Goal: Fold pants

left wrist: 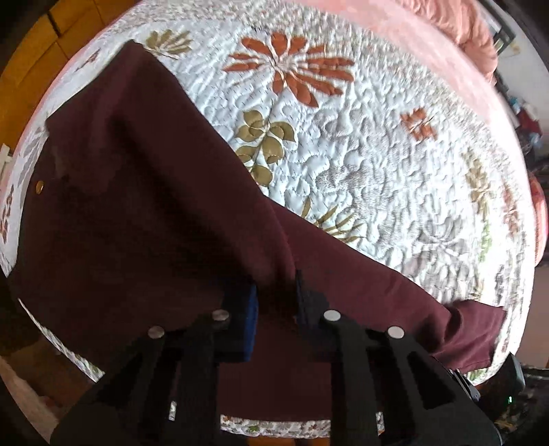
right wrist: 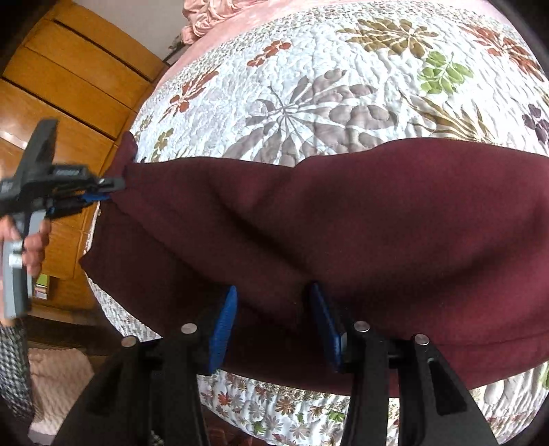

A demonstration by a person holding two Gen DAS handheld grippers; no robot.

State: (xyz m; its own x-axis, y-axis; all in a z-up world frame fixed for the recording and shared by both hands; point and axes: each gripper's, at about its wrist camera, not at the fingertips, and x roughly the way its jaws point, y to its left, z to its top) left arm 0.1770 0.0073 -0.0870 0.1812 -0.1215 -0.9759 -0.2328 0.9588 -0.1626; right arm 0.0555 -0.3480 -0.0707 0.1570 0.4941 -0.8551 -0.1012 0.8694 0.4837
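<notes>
Dark maroon pants [left wrist: 144, 206] lie across a floral quilted bed, near its front edge. In the left wrist view my left gripper [left wrist: 276, 302] has its blue pads close together with a fold of the maroon cloth pinched between them. It also shows in the right wrist view [right wrist: 106, 192] at the left end of the pants [right wrist: 343, 223], clamped on the fabric edge. My right gripper [right wrist: 272, 308] sits over the pants' near edge with its blue pads [right wrist: 224, 326] apart; cloth lies between them, ungripped.
The white quilt [left wrist: 360, 154] with orange and olive flowers covers the bed; a pink blanket [left wrist: 429, 31] is bunched at its far end. A wooden cabinet [right wrist: 68, 82] stands beside the bed. The quilt's front edge [right wrist: 274, 405] hangs down just below the grippers.
</notes>
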